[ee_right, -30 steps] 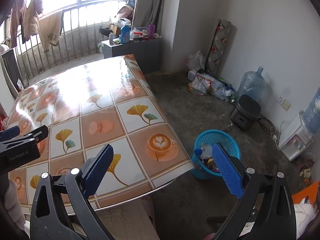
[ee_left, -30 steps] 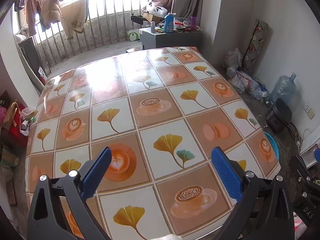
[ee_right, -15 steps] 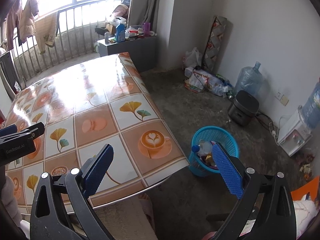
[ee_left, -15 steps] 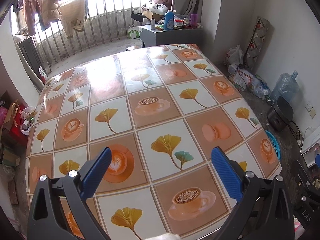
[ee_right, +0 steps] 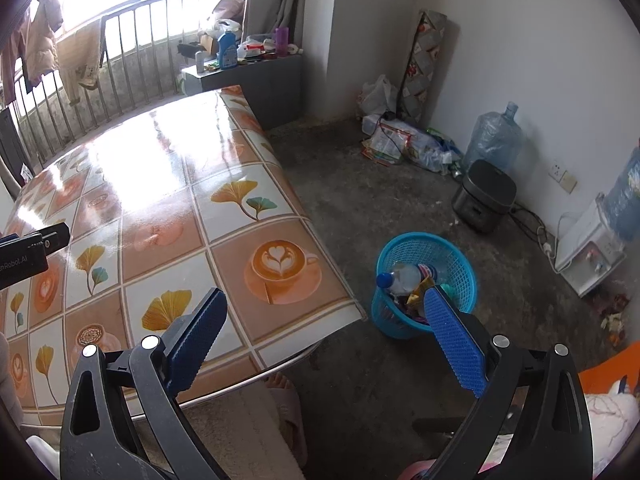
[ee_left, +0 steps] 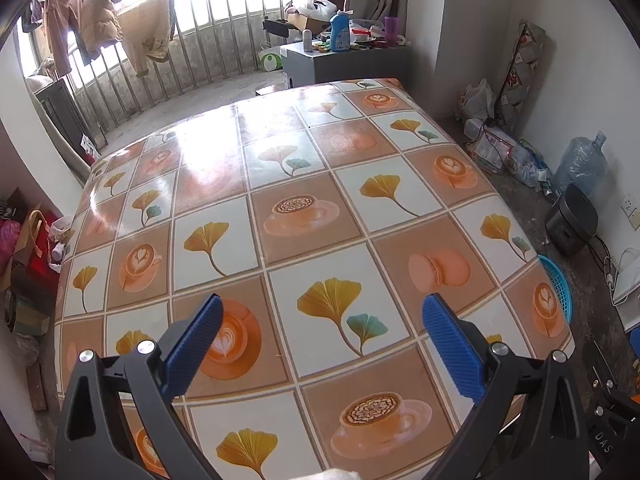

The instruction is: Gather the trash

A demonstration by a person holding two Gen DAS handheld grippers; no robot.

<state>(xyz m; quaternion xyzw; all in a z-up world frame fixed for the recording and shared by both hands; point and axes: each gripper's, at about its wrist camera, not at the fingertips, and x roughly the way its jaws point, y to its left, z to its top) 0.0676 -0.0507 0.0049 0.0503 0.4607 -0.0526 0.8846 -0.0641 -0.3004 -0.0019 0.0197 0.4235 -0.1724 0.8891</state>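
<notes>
A blue mesh trash basket (ee_right: 460, 256) stands on the floor off the table's right corner, holding a plastic bottle (ee_right: 402, 276) and wrappers. Its rim (ee_left: 558, 286) peeks past the table edge in the left wrist view. My left gripper (ee_left: 322, 320) hangs open over the near part of the table (ee_left: 280, 184), nothing between its blue pads. My right gripper (ee_right: 326, 318) is open too, held above the table's near right corner and the floor, with the basket just beyond its right finger (ee_right: 454, 334). The patterned tabletop carries no loose items in view.
A black cooker (ee_right: 484, 196), a water jug (ee_right: 494, 136), bags and a litter pile (ee_right: 404, 144) line the right wall. A grey cabinet (ee_right: 256, 76) with bottles stands behind the table. A slippered foot (ee_right: 286, 404) shows under the table edge. The left gripper's tip (ee_right: 32, 246) enters the right wrist view.
Both grippers have drawn back and risen slightly, so the table and basket look a little farther off. Both stay open and hold nothing.
</notes>
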